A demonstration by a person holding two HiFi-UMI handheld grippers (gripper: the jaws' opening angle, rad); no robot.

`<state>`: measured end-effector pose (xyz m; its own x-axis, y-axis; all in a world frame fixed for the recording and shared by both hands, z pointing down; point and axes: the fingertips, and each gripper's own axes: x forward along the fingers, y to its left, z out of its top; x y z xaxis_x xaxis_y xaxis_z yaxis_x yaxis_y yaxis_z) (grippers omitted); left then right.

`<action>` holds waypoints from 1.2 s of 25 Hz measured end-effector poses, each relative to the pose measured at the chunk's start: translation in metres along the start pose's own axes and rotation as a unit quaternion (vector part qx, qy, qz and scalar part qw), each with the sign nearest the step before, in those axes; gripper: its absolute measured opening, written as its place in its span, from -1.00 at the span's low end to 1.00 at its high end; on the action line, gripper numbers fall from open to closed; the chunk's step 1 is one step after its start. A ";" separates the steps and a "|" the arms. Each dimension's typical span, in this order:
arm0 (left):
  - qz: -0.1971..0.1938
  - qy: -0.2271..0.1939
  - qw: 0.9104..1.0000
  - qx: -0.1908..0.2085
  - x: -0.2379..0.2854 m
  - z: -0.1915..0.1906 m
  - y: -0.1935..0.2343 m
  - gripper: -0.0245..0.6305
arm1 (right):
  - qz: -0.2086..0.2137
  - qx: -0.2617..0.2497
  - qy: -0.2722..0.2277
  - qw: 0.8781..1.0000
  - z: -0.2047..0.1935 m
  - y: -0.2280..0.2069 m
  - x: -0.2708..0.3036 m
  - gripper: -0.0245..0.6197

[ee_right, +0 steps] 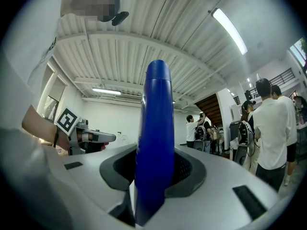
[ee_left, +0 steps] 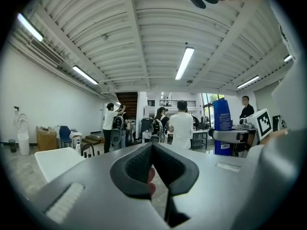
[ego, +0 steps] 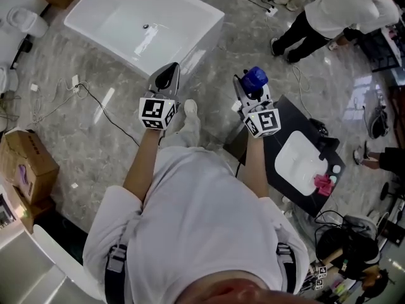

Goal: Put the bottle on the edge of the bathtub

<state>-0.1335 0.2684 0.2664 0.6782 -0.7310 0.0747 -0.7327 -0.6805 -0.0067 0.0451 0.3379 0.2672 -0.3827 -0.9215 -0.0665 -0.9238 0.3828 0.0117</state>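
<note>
My right tongs (ego: 250, 91) are part-way open and clamped on the blue bottle (ego: 255, 78), which stands upright between the pads with its cap on top; in the right gripper view its body (ee_right: 156, 138) fills the gap from pad to pad. My left tongs (ego: 168, 75) are closed and hold nothing.

What matters next is where the bathtub (ego: 107, 46) lies. It sits on the floor ahead of me and off to the left of the bottle, well apart from it, with its near right corner pointing my way. The left tongs are nearer that corner, but the bottle is in the right. I judge I must carry the bottle forward and leftward and set it down, long axis upright, on the rim by that near corner.
</note>
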 end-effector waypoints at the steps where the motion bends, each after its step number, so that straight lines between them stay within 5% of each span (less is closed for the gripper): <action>1: 0.000 0.000 1.000 -0.004 0.012 -0.003 0.006 -0.94 | 0.000 0.001 0.002 1.000 -0.003 -0.009 0.010 -0.50; 20: -0.036 -0.008 0.999 -0.036 0.264 -0.007 0.145 -0.94 | 0.000 0.030 -0.010 0.999 -0.010 -0.160 0.246 -0.50; 30: -0.006 -0.014 0.999 -0.044 0.350 -0.015 0.204 -0.94 | 0.018 0.031 -0.015 0.999 -0.039 -0.225 0.350 -0.50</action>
<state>-0.0462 -0.1258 0.3062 0.6870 -0.7252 0.0465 -0.7261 -0.6827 0.0811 0.1190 -0.0731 0.2803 -0.4140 -0.9050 -0.0976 -0.9065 0.4196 -0.0463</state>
